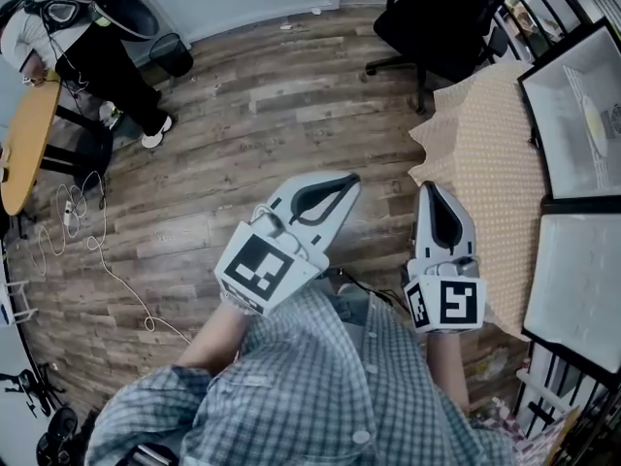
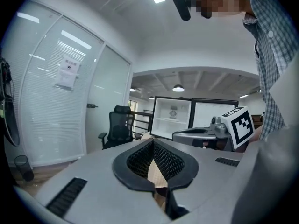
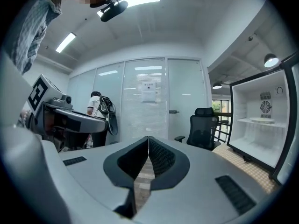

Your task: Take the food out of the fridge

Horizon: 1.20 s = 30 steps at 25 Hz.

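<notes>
The small fridge [image 1: 558, 76] stands open on a table at the right, its door [image 1: 582, 280] swung wide. A pale flat piece of food [image 1: 594, 124] lies on the shelf inside, and the shelf [image 3: 261, 120] also shows in the right gripper view. My left gripper [image 1: 335, 187] hangs over the wooden floor, shut and empty. My right gripper [image 1: 432, 192] is beside the table's edge, well short of the fridge, also shut with nothing in it. In each gripper view the jaws meet at the tip, for the left gripper [image 2: 153, 141] and the right gripper [image 3: 148, 138].
A cloth with a dotted pattern [image 1: 485, 163] covers the fridge's table. A black office chair [image 1: 437, 17] stands behind it. At the far left a person [image 1: 97, 56] stands by a wooden table [image 1: 24, 144], and cables [image 1: 97, 250] trail over the floor.
</notes>
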Available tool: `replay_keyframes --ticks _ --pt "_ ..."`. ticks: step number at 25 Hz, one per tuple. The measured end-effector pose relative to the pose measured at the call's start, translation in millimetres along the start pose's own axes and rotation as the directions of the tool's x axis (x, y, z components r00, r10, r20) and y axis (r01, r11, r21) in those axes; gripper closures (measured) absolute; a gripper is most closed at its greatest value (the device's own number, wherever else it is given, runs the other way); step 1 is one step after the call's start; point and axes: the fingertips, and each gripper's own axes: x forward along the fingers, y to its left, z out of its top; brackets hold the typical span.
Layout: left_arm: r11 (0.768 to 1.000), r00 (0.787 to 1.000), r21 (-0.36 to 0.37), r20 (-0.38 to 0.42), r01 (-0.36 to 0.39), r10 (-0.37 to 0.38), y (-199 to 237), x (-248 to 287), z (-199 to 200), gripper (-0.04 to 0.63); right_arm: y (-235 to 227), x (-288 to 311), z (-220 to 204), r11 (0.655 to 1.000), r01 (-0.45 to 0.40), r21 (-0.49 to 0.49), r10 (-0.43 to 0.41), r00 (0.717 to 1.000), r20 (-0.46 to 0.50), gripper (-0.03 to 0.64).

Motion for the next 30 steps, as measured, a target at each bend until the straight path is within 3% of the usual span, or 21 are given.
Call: replay_keyframes --ticks 8,17,23,30 --pt "0.987 0.989 0.053 -0.017 0.151 -0.15 38.9 31.3 8.2 0.589 -23.1 37.1 5.4 0.984 0.171 0.046 -0.171 0.985 0.002 0.606" --pt "0.97 0.97 -0.006 -0.029 0.242 -0.242 64.4 56.8 -5.0 0.589 -43.5 41.1 -7.0 0.948 0.313 0.063 -0.31 0.95 -0.045 0.606" --pt "0.958 0.958 -0.008 -0.04 0.285 -0.285 66.0 78.5 -11.0 0.589 -59.5 45.3 -13.2 0.934 0.353 0.06 -0.349 0.935 -0.066 0.606" --pt "0.958 0.957 -0.009 -0.058 0.285 -0.285 79.0 113.8 -6.4 0.589 -93.2 70.1 -11.6 0.933 0.356 0.058 -0.352 0.933 -0.073 0.606"
